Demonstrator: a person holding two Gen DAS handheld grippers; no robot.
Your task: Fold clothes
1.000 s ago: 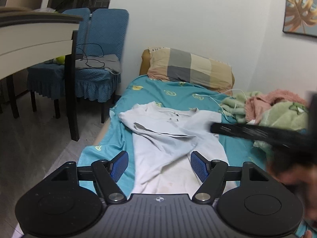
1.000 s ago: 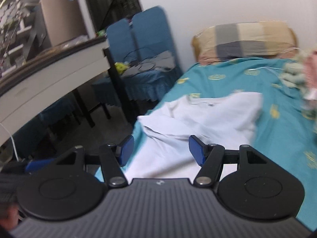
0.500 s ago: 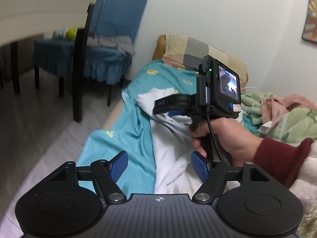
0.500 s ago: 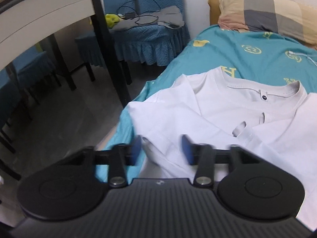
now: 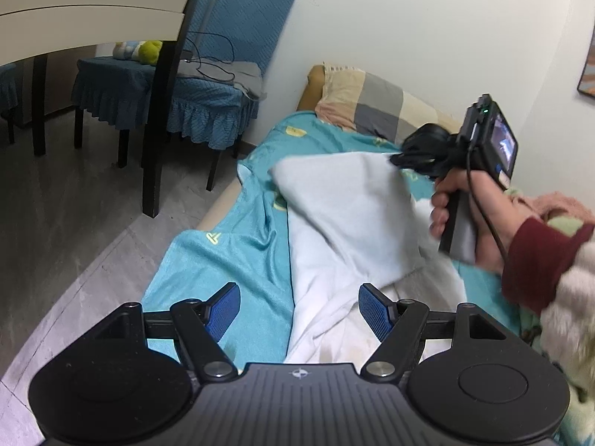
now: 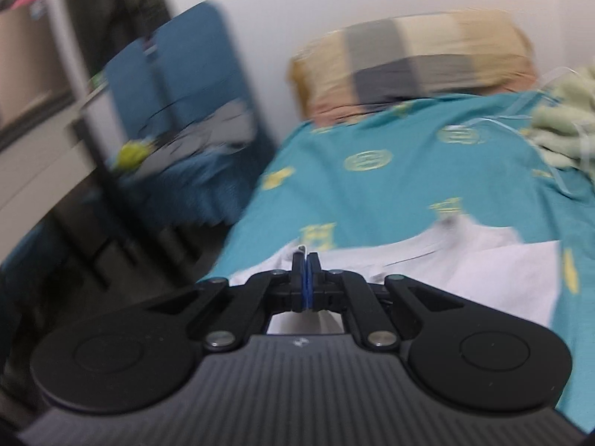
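Bed (image 5: 230, 256), teal sheet: white shirt (image 5: 334, 223) lies limp, light, soft. Right hand-held gripper (image 6: 306, 260) pinches its edge, lifted across; left hand-held gripper (image 5: 299, 303) wide, empty. Grip hems, corners.

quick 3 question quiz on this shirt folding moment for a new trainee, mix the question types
1. True or false: the right gripper is shut on an edge of the white shirt.
2. Which best describes the left gripper?
A. Open above the shirt's near part
B. Clamped on the pillow
C. Holding a cable
3. Fill in: the shirt lies on a ____ bedsheet with yellow motifs.

Key:
1. True; the jaws have just been closing, and cloth is pinched between them.
2. A
3. teal
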